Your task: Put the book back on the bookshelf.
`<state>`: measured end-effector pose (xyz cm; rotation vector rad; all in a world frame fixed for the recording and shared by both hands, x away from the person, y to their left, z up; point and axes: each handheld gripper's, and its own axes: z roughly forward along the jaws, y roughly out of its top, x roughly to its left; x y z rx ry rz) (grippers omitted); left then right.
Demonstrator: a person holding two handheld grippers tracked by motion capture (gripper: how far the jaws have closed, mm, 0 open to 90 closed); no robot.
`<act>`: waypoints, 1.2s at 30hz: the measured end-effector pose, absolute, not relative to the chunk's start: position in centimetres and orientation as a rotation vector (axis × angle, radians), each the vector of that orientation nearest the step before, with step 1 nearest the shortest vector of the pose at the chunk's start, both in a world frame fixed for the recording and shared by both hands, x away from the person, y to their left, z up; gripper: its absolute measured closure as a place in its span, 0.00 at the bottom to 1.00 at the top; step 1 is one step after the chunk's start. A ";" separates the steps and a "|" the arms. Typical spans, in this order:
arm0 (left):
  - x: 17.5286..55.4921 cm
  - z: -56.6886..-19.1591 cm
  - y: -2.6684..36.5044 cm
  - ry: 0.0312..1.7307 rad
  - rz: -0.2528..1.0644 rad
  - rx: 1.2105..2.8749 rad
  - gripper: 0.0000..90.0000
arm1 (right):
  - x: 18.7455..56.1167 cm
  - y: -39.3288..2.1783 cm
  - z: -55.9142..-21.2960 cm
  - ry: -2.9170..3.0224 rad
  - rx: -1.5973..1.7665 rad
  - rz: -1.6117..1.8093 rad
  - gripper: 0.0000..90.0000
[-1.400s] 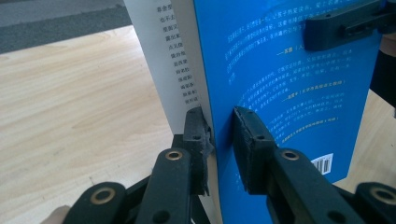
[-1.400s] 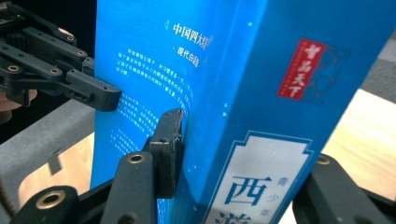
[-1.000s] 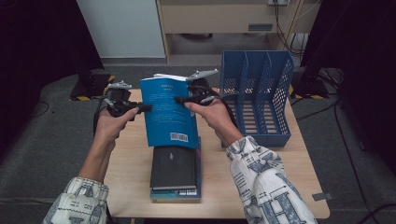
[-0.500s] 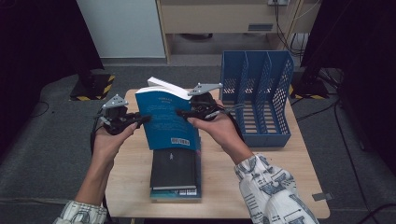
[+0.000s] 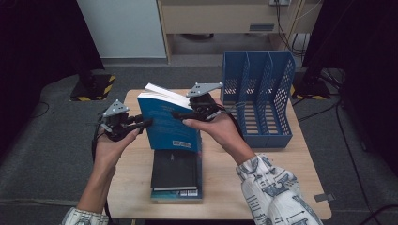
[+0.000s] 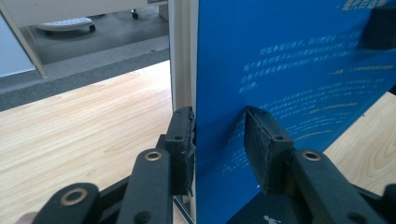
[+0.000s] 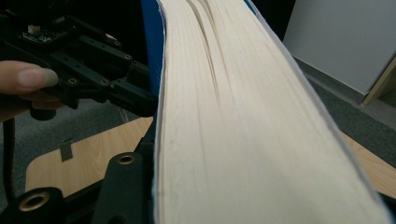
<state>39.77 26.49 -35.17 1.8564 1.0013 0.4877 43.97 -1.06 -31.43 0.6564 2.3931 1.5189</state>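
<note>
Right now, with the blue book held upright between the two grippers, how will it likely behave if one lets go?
The blue book is a thick paperback, so it is probably fairly heavy. Its pages already fan apart, so it may flop open. The left hand-held gripper has just been opening, one pad off the glossy cover; standing tilted above the book stack, it would likely tip.

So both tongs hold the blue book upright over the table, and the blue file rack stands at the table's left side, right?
Not quite. In the high view the blue file rack stands at the table's right side, not its left. The rest holds: the blue book is upright between the left tongs and right tongs.
</note>
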 end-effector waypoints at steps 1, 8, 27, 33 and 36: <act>39.7 -35.3 26.5 1.005 0.490 1.857 0.67 | 44.0 -1.0 -31.4 2.396 0.653 1.517 0.59; 38.6 -37.5 26.8 1.059 0.558 1.853 0.39 | 44.4 -0.9 -31.6 2.380 0.657 1.519 0.63; 36.7 -47.2 31.8 1.267 0.578 1.731 0.07 | 44.8 -0.9 -32.1 2.371 0.636 1.586 0.63; 36.9 -48.0 32.9 1.308 0.541 1.691 0.07 | 45.1 -0.8 -32.3 2.346 0.653 1.596 0.65; 37.0 -48.4 32.8 1.320 0.537 1.714 0.07 | 45.0 -0.7 -32.3 2.340 0.657 1.588 0.66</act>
